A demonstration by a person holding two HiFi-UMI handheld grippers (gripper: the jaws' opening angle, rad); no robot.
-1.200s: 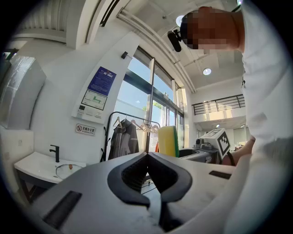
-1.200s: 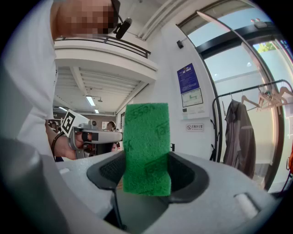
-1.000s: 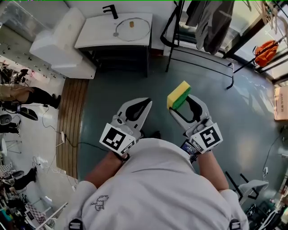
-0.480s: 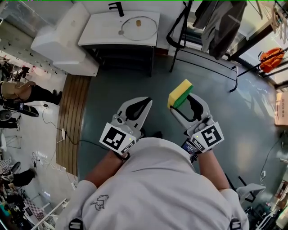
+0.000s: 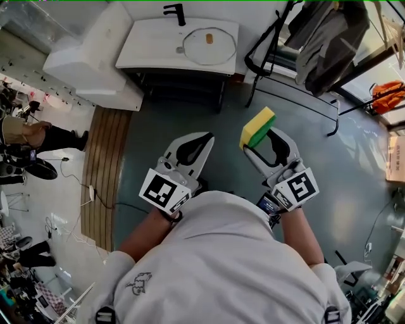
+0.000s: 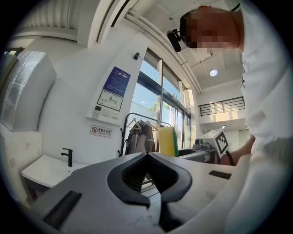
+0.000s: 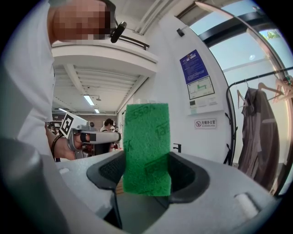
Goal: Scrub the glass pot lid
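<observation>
The glass pot lid (image 5: 205, 45) lies in the white sink (image 5: 152, 47) at the top of the head view, far ahead of both grippers, with a small orange knob at its middle. My right gripper (image 5: 262, 137) is shut on a yellow and green sponge (image 5: 257, 126), whose green face (image 7: 146, 146) stands upright between the jaws in the right gripper view. My left gripper (image 5: 205, 138) is shut and holds nothing; in the left gripper view its jaws meet at the tip (image 6: 147, 154), and the sponge (image 6: 167, 140) shows beyond them.
A black faucet (image 5: 174, 11) stands at the back of the sink, on a dark cabinet (image 5: 180, 88). A clothes rack (image 5: 297, 57) with hanging garments is to the right. A white block (image 5: 88, 60) and wooden decking (image 5: 101, 171) lie to the left. People's legs (image 5: 31, 136) show at the far left edge.
Both grippers and the person have moved forward toward the sink, which now sits lower and larger in the head view. The jaws and the sponge grip are unchanged.
</observation>
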